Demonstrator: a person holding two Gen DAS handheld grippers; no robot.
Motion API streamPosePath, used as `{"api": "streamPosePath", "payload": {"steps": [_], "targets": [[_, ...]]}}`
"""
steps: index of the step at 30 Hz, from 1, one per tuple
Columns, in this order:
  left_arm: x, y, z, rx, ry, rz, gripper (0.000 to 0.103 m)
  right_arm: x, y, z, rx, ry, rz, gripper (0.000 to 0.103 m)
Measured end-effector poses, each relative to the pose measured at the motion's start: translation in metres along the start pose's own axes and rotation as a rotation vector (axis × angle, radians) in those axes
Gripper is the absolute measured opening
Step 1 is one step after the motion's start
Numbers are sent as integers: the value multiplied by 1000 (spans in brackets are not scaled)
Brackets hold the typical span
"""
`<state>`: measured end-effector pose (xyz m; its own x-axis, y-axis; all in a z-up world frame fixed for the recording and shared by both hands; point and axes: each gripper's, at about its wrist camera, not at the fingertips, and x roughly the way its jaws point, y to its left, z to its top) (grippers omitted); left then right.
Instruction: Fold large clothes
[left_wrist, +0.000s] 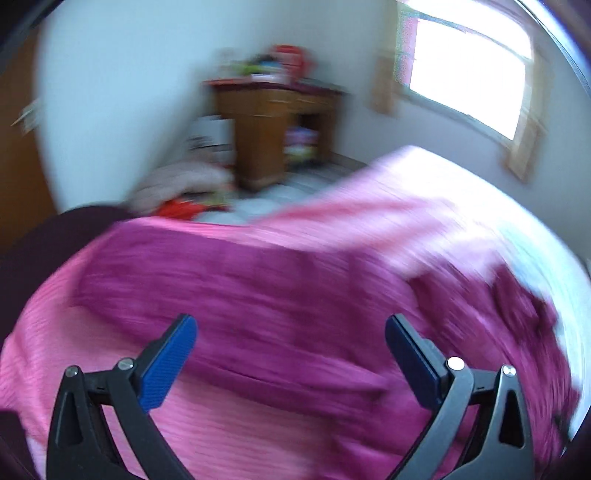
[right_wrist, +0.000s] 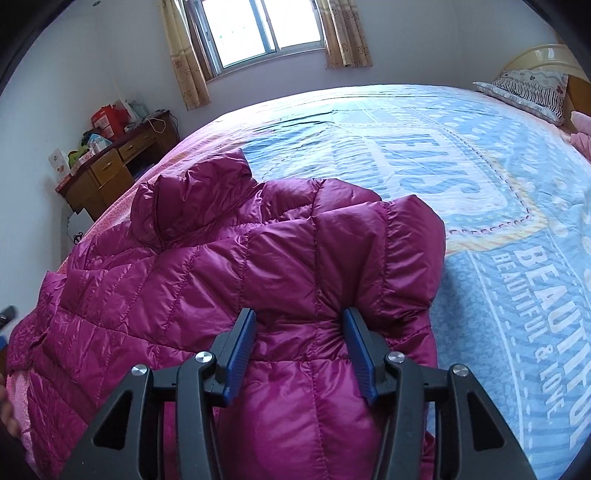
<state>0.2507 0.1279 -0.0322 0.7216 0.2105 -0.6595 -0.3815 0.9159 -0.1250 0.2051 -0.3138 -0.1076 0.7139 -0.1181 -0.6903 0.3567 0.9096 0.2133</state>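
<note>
A magenta quilted puffer jacket lies on the bed near its left edge, collar toward the window, one padded part folded over its top. My right gripper has its jaws partly closed, pinching a bulge of the jacket's fabric between the blue pads. In the blurred left wrist view the jacket fills the lower frame. My left gripper is wide open above it and holds nothing.
The bed has a blue printed sheet with a pink border. A wooden desk with boxes stands by the left wall under the window. A pillow lies at the headboard. Clothes pile on the floor.
</note>
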Motion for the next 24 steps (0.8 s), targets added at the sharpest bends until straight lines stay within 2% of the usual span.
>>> {"api": "streamPosePath", "payload": {"steps": [4,7,9,12,13,14,15,17,20,22,24], "targets": [[15,96,20,-294,-6,177,103,0,1,0,-7,0,-7,51],[42,138,19,-414,87,221,101,0,4,-1,-14,1,-15,51],[60,155,15,-469,146,223,98,1,5,-1,-19,2,-22,51],[80,158,7,-486,194,195,90,1,7,-1,-24,3,-29,51],[81,151,8,-446,173,213,86,1,8,-1,-25,3,-31,51],[81,147,8,-431,170,206,83,2,8,-1,-27,3,-34,51],[84,142,9,-424,175,178,75,2,9,-1,-28,3,-36,51],[86,136,10,-414,172,170,71,3,11,-1,-34,4,-43,51],[90,134,14,-394,162,158,52,3,13,-1,-43,5,-56,51],[89,136,18,-386,152,138,32,3,14,-2,-44,4,-58,51],[89,134,23,-366,135,118,17,3,14,-2,-43,4,-57,51]]}}
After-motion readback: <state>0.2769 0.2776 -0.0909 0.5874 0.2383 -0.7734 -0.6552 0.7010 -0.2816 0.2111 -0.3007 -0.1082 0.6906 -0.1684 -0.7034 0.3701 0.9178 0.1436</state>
